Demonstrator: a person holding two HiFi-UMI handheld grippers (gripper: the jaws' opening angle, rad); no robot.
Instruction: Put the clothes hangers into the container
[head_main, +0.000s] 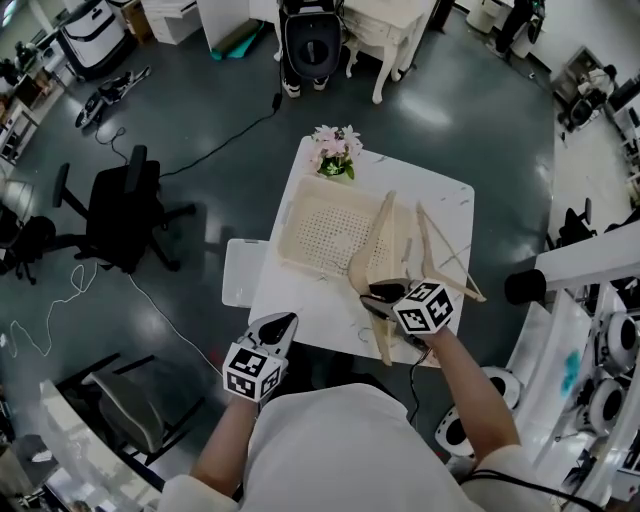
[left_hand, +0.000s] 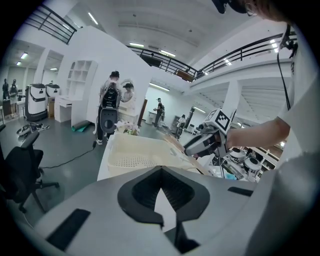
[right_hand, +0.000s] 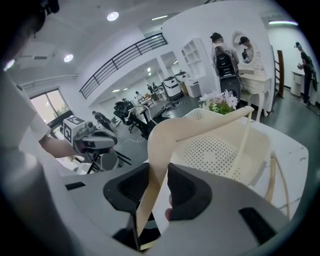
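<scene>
The right gripper (right_hand: 159, 186) has its jaws pinching one arm of a cream clothes hanger (right_hand: 167, 132), which passes up between the pads. Beyond the jaws the hanger bends at its shoulder, and its far arm reaches over the near-right rim of the perforated cream basket (right_hand: 260, 150). From the head view, that hanger (head_main: 377, 232) slants across the basket's right edge, its lower end at the right gripper (head_main: 388, 297), just short of the basket's near-right corner.

The left gripper (left_hand: 161, 172) has its jaws drawn together at the tips, apparently with nothing between them; only a sliver of white table (left_hand: 162, 205) shows through. It hovers off the basket's near-left corner.

A second hanger (head_main: 450, 262) lies flat on the table, right of the basket (head_main: 292, 255). A pot of pink flowers (head_main: 337, 150) stands just behind the basket's far rim.
</scene>
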